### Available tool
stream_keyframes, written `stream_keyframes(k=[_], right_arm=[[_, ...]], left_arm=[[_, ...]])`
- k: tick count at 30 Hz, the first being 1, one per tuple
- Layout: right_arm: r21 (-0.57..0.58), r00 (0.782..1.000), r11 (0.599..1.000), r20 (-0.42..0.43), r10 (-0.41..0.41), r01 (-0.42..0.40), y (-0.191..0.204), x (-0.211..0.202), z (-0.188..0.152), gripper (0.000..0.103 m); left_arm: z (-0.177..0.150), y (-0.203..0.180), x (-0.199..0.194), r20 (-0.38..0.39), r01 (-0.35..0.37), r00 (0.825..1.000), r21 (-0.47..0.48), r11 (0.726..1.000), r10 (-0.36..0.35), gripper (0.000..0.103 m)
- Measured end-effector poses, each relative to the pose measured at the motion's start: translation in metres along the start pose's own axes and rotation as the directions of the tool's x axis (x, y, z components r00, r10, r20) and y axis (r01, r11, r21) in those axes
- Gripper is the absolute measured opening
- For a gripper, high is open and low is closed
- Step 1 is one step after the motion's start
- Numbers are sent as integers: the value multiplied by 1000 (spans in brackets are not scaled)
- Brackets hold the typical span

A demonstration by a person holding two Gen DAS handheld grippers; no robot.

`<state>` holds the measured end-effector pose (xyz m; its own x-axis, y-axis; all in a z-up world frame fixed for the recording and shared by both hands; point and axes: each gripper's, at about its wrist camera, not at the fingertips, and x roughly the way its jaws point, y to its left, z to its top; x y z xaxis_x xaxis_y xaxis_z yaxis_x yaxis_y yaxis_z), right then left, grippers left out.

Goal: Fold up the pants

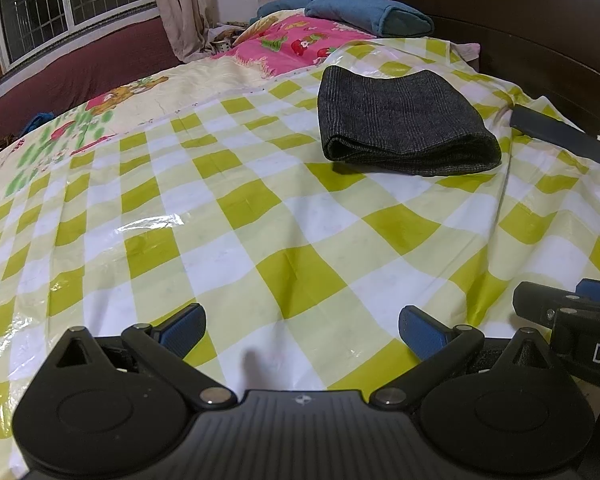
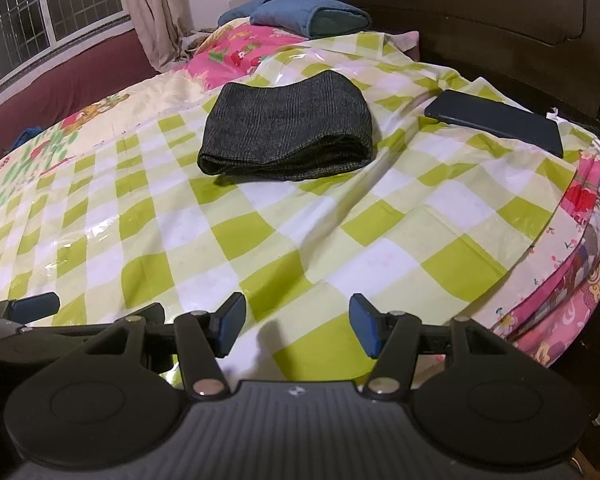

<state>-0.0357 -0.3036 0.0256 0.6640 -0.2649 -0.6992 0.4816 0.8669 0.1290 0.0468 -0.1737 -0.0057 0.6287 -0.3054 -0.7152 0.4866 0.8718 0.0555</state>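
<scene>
The dark grey pants lie folded into a thick square bundle on the green-and-white checked plastic sheet that covers the bed. My left gripper hovers over the sheet well short of the bundle, open, with nothing between its blue pads. My right gripper also stands open and empty, near the bed's front edge. Each gripper shows at the edge of the other's view.
A dark phone lies on the sheet to the right of the pants. Blue pillows and a pink printed quilt sit at the back by the dark headboard. The bed's edge drops off at right.
</scene>
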Motion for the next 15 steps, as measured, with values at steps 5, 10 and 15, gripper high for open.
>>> stream_keyframes(k=[5, 10, 15], right_arm=[[0, 1000, 1000, -1, 0, 0, -1, 0, 0, 59], [0, 1000, 1000, -3, -2, 2, 0, 0, -1, 59], [-5, 1000, 1000, -6, -3, 3, 0, 1, 0, 59]], left_arm=[[-1, 0, 1, 1, -2, 1000, 4, 1000, 2, 103], [-1, 0, 0, 1, -4, 1000, 6, 1000, 4, 103], [-1, 0, 1, 2, -5, 1000, 7, 1000, 5, 103]])
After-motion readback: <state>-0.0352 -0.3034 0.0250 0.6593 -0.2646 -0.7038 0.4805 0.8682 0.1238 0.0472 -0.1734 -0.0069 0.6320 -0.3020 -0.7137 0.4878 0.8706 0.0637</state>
